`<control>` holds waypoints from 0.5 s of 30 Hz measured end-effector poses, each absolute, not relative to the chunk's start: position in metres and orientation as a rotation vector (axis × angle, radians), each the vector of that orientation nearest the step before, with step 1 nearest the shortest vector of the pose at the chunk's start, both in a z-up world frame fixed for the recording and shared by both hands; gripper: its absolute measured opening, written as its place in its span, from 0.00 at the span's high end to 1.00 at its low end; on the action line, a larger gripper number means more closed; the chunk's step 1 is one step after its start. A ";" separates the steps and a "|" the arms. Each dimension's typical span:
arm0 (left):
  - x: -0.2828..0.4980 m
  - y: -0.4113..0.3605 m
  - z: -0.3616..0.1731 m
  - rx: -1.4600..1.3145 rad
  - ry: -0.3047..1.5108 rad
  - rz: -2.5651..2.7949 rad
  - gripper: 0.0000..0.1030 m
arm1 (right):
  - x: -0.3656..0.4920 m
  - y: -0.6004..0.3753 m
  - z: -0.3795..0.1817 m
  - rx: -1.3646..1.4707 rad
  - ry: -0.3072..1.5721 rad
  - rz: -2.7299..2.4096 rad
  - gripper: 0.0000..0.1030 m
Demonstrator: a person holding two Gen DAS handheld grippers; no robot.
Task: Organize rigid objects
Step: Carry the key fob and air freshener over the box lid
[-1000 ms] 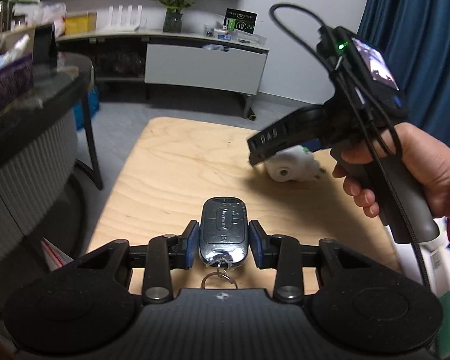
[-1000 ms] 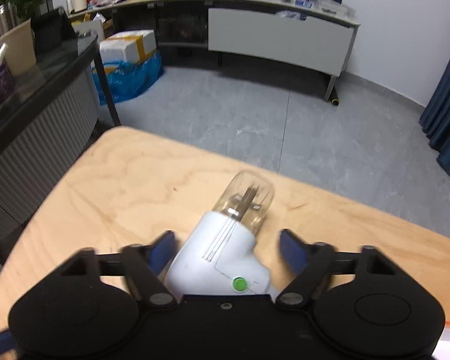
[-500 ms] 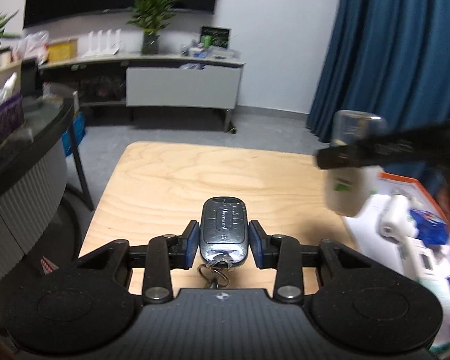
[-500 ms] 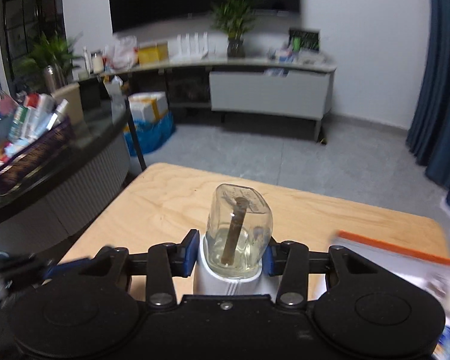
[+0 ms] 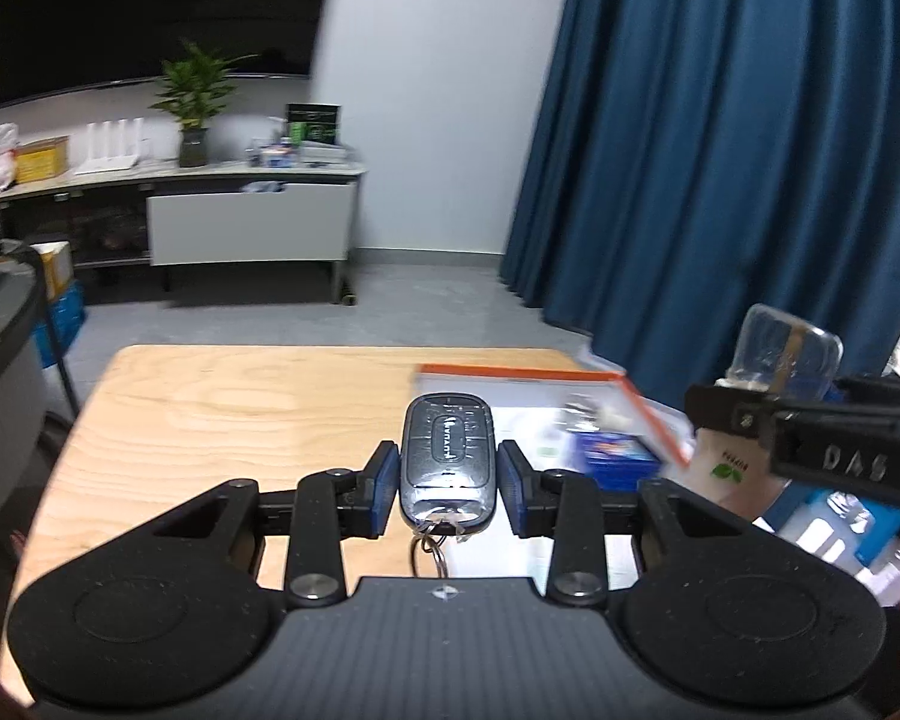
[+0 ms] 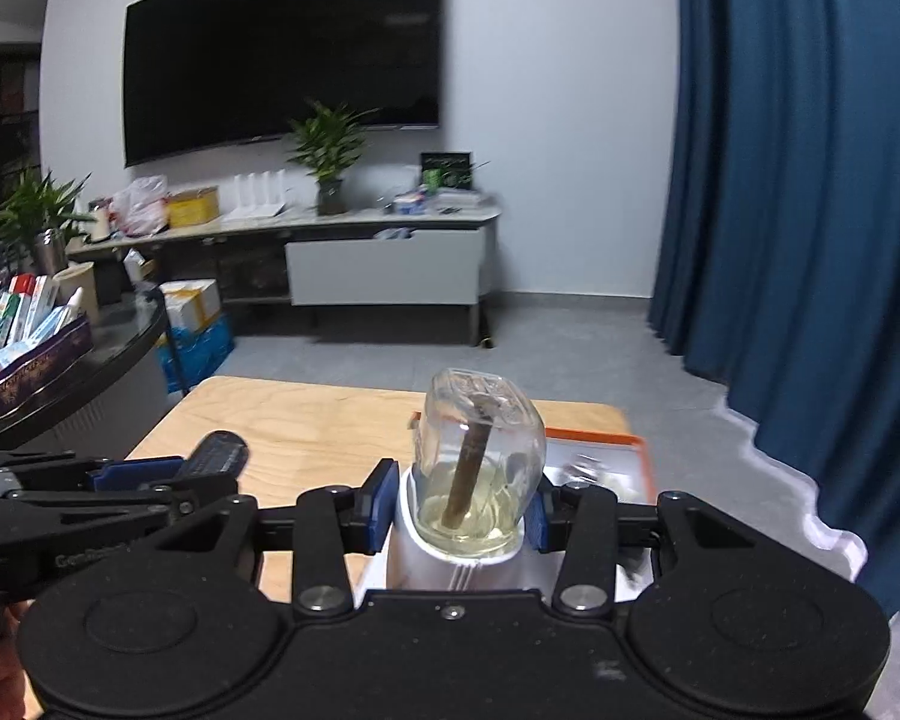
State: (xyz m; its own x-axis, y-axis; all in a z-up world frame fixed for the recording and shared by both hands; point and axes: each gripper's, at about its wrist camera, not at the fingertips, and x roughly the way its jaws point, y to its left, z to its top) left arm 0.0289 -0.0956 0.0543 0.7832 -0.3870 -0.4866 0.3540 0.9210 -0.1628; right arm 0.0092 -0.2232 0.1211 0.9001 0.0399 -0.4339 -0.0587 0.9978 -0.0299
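Both my grippers have lifted off the wooden table [image 5: 222, 408] and swung toward the curtain [image 5: 720, 150]. My left gripper [image 5: 448, 480] is clamped on the key fob [image 5: 447, 456]; my right gripper [image 6: 459, 510] pinches the plug-in diffuser [image 6: 474, 480], above the orange-rimmed tray [image 6: 594, 444].

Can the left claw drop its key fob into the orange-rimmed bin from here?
Probably yes. The left claw, shut on the key fob, faces the orange-rimmed bin with nothing between; the right claw and its bottle sit off to the side.
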 end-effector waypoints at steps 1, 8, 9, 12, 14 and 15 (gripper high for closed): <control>0.027 -0.101 0.055 -0.066 0.542 -0.414 0.65 | 0.003 -0.229 0.121 -0.028 0.439 0.047 0.50; 0.014 -0.133 0.054 -0.045 0.532 -0.449 0.65 | -0.020 -0.254 0.112 0.049 0.427 0.014 0.50; 0.013 -0.135 0.052 -0.045 0.538 -0.453 0.65 | -0.022 -0.257 0.111 0.059 0.425 0.011 0.50; 0.009 -0.141 0.047 -0.034 0.546 -0.440 0.65 | -0.032 -0.265 0.109 0.070 0.414 0.004 0.50; 0.008 -0.143 0.044 -0.022 0.543 -0.431 0.65 | -0.039 -0.272 0.107 0.084 0.403 0.010 0.50; 0.006 -0.143 0.043 -0.018 0.542 -0.424 0.65 | -0.041 -0.274 0.107 0.089 0.399 0.011 0.50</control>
